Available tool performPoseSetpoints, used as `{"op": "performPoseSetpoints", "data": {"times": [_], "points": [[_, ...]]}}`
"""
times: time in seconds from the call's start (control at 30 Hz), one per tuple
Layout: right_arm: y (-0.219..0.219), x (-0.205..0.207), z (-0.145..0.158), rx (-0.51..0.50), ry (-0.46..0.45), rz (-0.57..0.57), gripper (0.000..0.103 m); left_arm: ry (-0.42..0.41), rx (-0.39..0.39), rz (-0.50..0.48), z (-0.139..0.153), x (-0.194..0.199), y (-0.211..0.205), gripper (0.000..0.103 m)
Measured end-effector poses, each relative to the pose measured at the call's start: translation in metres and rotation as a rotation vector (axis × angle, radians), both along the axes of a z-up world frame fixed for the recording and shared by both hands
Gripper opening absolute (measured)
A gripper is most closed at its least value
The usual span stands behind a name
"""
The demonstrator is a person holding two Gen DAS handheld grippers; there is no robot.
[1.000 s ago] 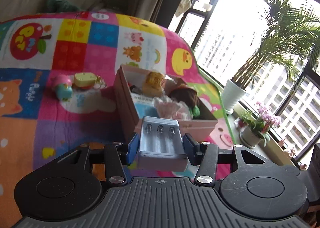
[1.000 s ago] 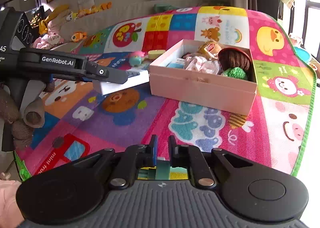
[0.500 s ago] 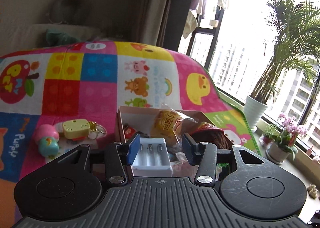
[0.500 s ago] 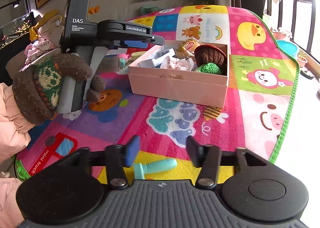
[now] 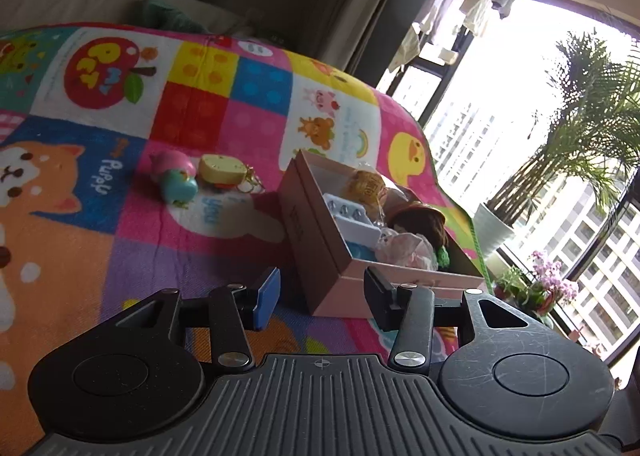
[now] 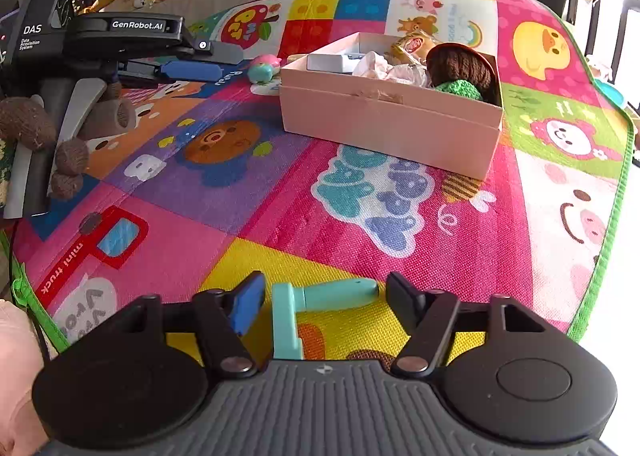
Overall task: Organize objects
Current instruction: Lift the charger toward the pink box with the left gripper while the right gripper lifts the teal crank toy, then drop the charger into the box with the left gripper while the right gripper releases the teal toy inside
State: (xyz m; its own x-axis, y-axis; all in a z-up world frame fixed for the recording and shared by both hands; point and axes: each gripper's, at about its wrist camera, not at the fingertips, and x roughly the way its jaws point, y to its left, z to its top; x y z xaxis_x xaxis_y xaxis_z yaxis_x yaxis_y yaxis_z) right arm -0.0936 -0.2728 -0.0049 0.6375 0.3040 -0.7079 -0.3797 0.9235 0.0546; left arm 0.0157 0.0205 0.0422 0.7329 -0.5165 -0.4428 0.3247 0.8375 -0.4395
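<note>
Teal tool [image 6: 320, 296] on mat beside pink box [image 6: 384, 120], between my closing right fingers [image 6: 248, 306], untouched; left fingers [image 5: 267, 292] spread, empty.

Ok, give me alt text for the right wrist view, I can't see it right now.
The right claw hangs over a colourful play mat, its jaws closing around a teal T-shaped toy lying between them but not yet gripped. Beyond sits an open pink box full of toys, with the left claw empty at left.
</note>
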Motion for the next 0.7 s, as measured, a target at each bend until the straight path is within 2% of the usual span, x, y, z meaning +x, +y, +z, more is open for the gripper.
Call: {"op": "performPoseSetpoints", "data": {"times": [0.17,0.27,0.33,0.5,0.63,0.7], "points": [[0.002,-0.001,0.018,0.006,-0.034,0.007,0.056,0.012,-0.045,0.022,-0.003,0.0,0.015,0.051],[-0.005,0.006,0.047,0.046,-0.093,-0.024,0.056,0.017,-0.081,0.008,-0.005,0.003,0.017,0.051],[-0.01,0.019,0.074,0.06,-0.163,-0.056,0.056,0.013,-0.103,-0.013,-0.009,0.004,0.016,0.051],[-0.013,0.068,0.126,0.039,-0.309,-0.127,0.056,0.021,-0.145,-0.054,-0.02,0.002,0.017,0.051],[-0.01,0.127,0.139,0.061,-0.282,-0.167,0.056,0.029,-0.148,-0.054,-0.024,0.001,0.022,0.051],[-0.007,0.158,0.134,0.053,-0.28,-0.229,0.07,0.03,-0.146,-0.044,-0.024,0.0,0.026,0.051]]}}
